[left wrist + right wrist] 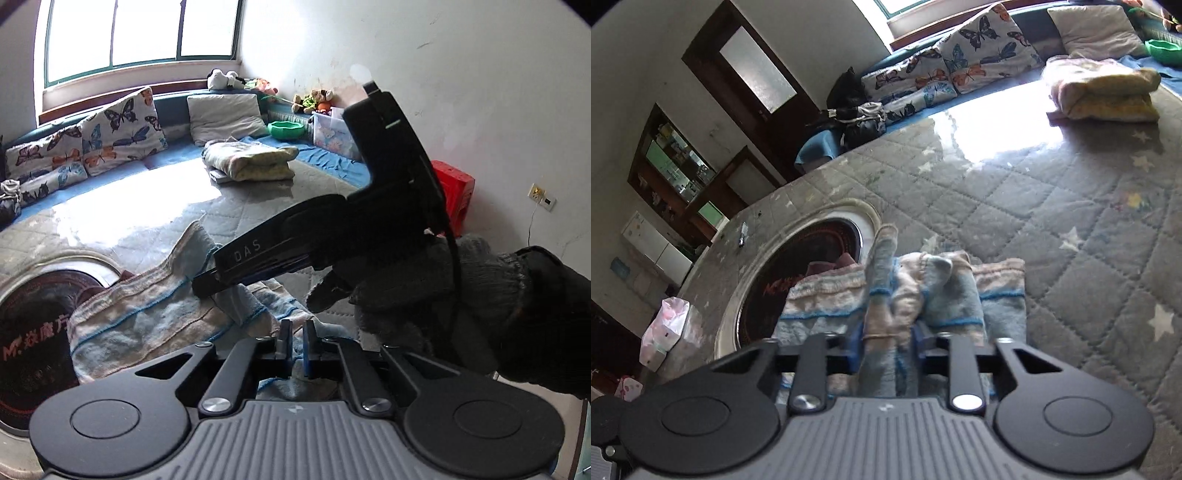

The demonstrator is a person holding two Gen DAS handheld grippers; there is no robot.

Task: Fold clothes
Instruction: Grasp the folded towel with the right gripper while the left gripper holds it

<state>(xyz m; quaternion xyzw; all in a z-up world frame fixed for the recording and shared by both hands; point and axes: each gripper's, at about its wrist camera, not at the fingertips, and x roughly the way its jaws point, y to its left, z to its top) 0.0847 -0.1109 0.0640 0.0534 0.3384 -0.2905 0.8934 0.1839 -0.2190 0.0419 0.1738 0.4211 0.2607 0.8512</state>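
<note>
Left wrist view: the left gripper [296, 345] is seen at the bottom, with its two fingers very near each other and only a thin gap between them. A bit of blue cloth is seen low down at that gap, but whether it is pinched cannot be told. The right gripper [207, 286] is seen crossing the middle of the picture, held by a hand [424, 295] in a dark knit glove. Its tip is pressed onto the striped towel [147, 314].

The towel is laid on a grey quilted bed cover [258, 206]. It is soft, pale blue and pink, with thin blue lines. One end is draped over a round dark mat [33, 332] with red letters.

Right wrist view: a bunched fold of the striped towel [905, 291] is clamped between the blue pads [854, 343] of the right gripper [886, 345]. The fold is lifted up, while the rest is left flat on the cover.

Further back, a folded pile of clothes [251, 160] is set on the bed, well apart from the towel. Butterfly pillows [122, 133] are lined up under the window [140, 29].
</note>
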